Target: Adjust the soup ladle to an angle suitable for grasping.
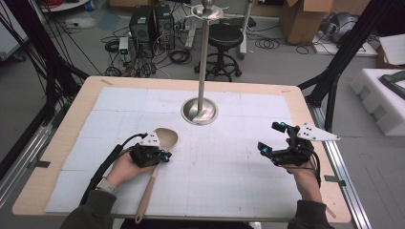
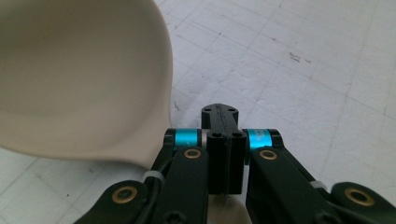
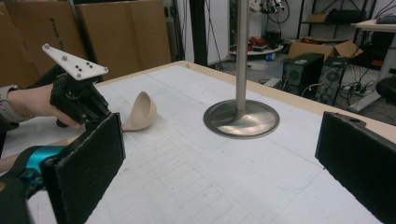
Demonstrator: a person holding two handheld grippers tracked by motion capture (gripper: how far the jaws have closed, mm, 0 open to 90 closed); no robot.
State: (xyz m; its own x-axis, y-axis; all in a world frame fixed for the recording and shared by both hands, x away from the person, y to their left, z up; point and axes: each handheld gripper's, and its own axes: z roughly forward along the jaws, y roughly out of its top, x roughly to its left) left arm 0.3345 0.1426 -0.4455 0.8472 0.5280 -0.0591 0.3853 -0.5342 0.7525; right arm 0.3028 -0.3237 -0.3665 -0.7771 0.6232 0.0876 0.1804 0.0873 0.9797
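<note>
- A large wooden spoon (image 1: 154,162) lies on the left near part of the table (image 1: 86,102); its long axis runs from the near edge, where the handle end sits, away and slightly rightward to the bowl, which points toward the far side.
- The spoon's bowl is a smooth, pale beige, rounded scoop with a thin rim; the handle is a slim, straight, light brown stick.
- The left gripper (image 1: 160,156) sits over the handle just below the bowl. In the left gripper view its black jaws stand pressed together, with the bowl (image 2: 79,74) just to their left and a strip of the handle beneath them; whether they pinch the handle cannot be told.
- The right gripper (image 1: 271,138) hovers over the right side of the table, well apart from the spoon, its two flat, rough-faced black jaws spread wide with nothing between them.
- A polished metal stand (image 1: 200,109), with a round dished base and a straight upright pole, rises from the far middle of the table.
- The table top is pale wood covered by a white gridded mat (image 1: 229,167), lightly scuffed.
</note>
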